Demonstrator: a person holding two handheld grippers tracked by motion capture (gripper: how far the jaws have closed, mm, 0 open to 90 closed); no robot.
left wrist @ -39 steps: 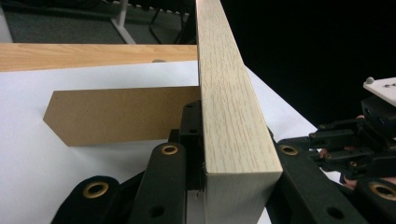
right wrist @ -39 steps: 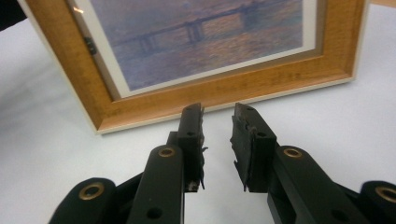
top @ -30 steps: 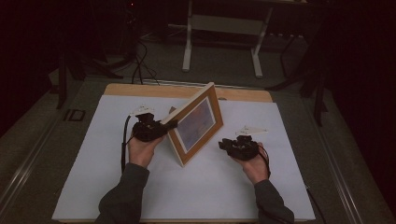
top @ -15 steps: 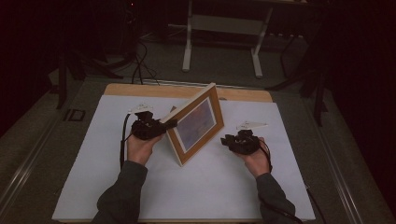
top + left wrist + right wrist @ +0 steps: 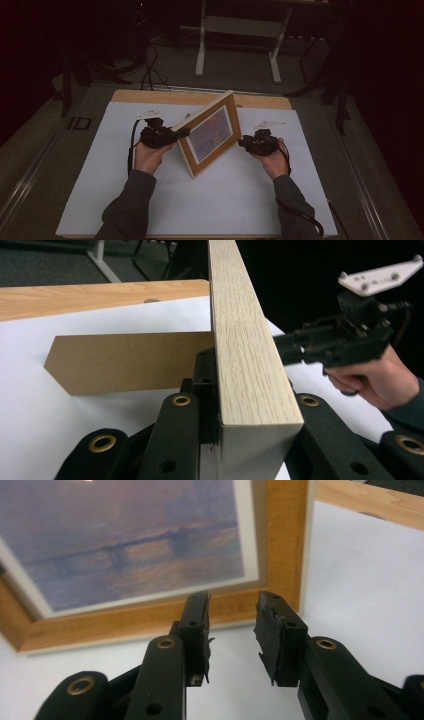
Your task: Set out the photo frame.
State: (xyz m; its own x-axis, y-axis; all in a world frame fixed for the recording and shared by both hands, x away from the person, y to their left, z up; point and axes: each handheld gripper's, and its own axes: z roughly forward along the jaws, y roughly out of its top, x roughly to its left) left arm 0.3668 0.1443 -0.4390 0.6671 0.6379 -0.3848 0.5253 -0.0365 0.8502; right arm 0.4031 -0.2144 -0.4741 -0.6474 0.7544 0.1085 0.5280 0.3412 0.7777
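In the high view, a wooden picture frame [image 5: 210,134] stands tilted on the white table cover [image 5: 210,210], near the middle. The left gripper [image 5: 172,134] is clamped on the frame's left edge. The right gripper [image 5: 244,142] sits just beside the frame's right edge, apart from it.

In the left gripper view, the frame's pale wood edge [image 5: 245,355] rises between the two black jaws, which press on it from both sides. The brown stand flap [image 5: 125,362] juts left from the frame's back. The right gripper [image 5: 285,347] is beyond the frame, to its right.

In the right gripper view, the jaws have just been opening; they stand apart with nothing between them, the gripper [image 5: 232,617] short of the frame's lower rail [image 5: 150,617].
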